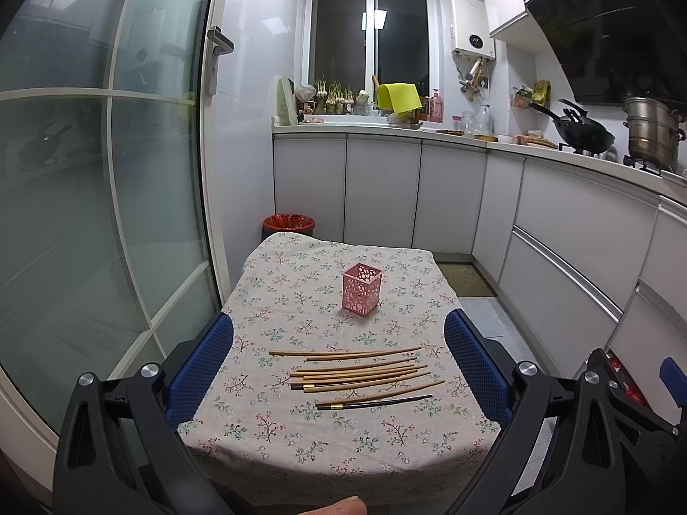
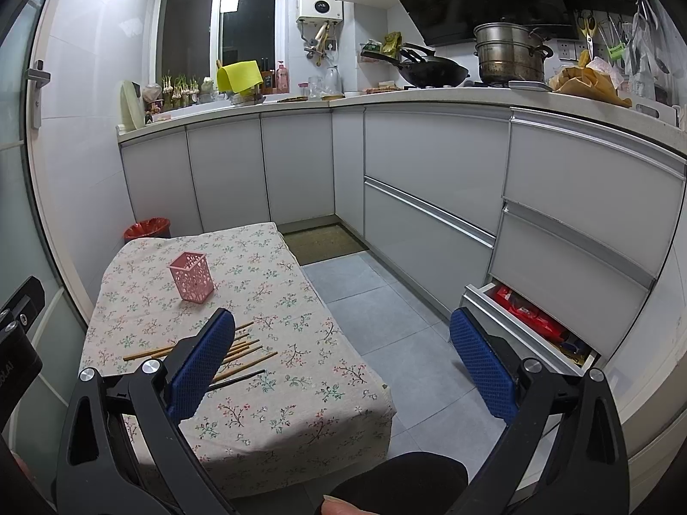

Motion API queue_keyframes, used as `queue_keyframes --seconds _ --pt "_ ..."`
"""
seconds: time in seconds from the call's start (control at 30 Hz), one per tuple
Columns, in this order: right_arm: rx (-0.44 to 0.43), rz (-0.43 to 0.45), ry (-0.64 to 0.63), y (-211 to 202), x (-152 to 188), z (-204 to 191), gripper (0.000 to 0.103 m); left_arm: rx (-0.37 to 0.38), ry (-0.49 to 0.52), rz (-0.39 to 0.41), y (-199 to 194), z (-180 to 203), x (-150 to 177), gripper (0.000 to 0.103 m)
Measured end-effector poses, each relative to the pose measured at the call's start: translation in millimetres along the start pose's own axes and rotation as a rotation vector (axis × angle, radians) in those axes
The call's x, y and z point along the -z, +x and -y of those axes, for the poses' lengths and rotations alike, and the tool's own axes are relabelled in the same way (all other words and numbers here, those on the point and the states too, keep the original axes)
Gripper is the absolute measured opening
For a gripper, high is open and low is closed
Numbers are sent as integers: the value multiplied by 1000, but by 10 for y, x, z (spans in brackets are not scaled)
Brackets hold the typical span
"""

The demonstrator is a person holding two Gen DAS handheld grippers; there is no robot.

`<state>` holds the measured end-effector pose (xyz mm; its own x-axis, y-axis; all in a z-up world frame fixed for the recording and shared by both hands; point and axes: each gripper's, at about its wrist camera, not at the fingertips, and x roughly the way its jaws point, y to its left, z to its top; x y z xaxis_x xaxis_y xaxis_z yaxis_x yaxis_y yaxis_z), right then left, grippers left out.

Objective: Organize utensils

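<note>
Several wooden chopsticks [image 1: 360,371] lie side by side on the floral-clothed table [image 1: 300,442], with one dark chopstick [image 1: 373,403] nearest me. A pink perforated holder [image 1: 361,288] stands upright and empty behind them. My left gripper [image 1: 339,369] is open and empty, held above the near side of the table with the chopsticks between its blue pads. My right gripper [image 2: 343,365] is open and empty, off the table's right edge over the floor. The chopsticks [image 2: 244,352] and the holder [image 2: 192,276] show to its left; its left finger hides part of the chopsticks.
A glass sliding door [image 1: 98,197] runs along the left. A red bin [image 1: 288,224] stands behind the table. White cabinets [image 2: 429,197] line the back and right, with a low drawer [image 2: 528,322] pulled open. A wok [image 2: 433,69] and steamer pot [image 2: 509,53] sit on the counter.
</note>
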<state>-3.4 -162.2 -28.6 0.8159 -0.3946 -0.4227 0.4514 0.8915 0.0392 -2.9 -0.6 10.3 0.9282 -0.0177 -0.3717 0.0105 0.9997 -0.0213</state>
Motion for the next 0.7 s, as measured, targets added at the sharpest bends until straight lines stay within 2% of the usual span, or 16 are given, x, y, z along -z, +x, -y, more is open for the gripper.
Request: queue_keyframes --seconds 0.17,0.23,0.3,0.43,0.5,0.6,0.7 --pt "-17 -27 24 88 23 17 96 0 25 -13 103 -2 -1 96" --pt "-41 -76 72 216 31 91 96 25 78 -58 322 16 -60 96" --pt "-73 -155 166 438 78 233 96 65 141 -147 666 43 -108 96" --pt "-127 -308 342 966 250 501 96 205 234 -385 1439 136 -65 96" --pt "-126 -349 366 1176 317 537 96 255 287 -480 1816 256 -5 96" --pt "-113 -402 355 1474 419 502 96 333 347 -573 2269 503 62 96" --pt "-125 -473 361 1764 514 458 96 379 410 -660 2708 824 131 96"
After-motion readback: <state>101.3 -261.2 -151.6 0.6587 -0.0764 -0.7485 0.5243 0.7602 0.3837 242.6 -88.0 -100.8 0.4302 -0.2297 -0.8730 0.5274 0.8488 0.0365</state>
